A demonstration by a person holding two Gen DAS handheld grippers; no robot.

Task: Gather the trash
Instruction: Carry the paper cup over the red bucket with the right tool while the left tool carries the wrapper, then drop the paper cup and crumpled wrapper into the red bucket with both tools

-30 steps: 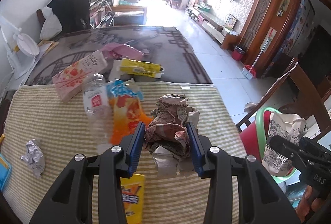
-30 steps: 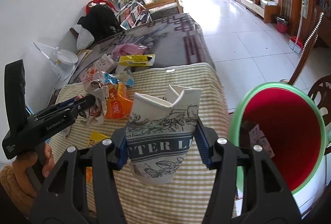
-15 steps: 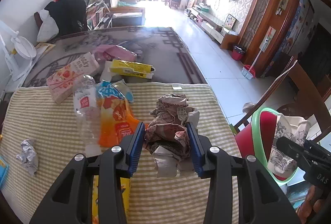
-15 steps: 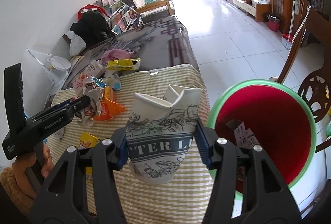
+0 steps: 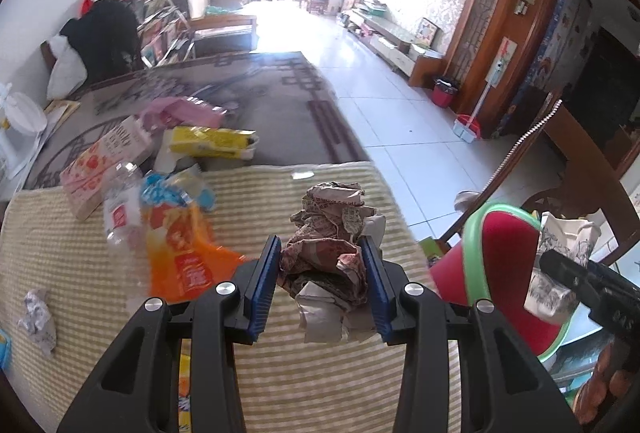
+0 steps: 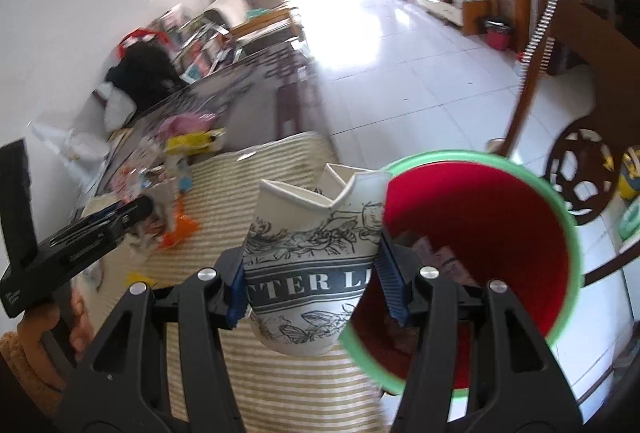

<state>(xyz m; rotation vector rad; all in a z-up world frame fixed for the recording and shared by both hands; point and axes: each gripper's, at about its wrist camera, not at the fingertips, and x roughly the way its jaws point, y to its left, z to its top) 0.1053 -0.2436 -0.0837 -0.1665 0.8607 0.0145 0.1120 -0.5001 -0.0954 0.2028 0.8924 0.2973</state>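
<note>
My left gripper (image 5: 320,289) is shut on a crumpled newspaper ball (image 5: 330,247) and holds it above the striped tablecloth (image 5: 340,381), near the table's right edge. My right gripper (image 6: 314,279) is shut on a crushed paper cup (image 6: 308,265) printed with black flowers, held at the left rim of the red bin with a green rim (image 6: 480,233). The bin (image 5: 500,261) and the cup (image 5: 560,265) also show at the right of the left wrist view. Paper scraps lie in the bin.
More trash lies on the table: an orange snack bag (image 5: 180,249), a clear bottle (image 5: 120,209), a pink carton (image 5: 100,161), a yellow packet (image 5: 212,141), a paper wad (image 5: 38,317). A wooden chair (image 6: 580,169) stands beyond the bin.
Both grippers have moved right toward the bin. The cup now reaches the bin's rim, and the newspaper ball is nearer the table's right edge.
</note>
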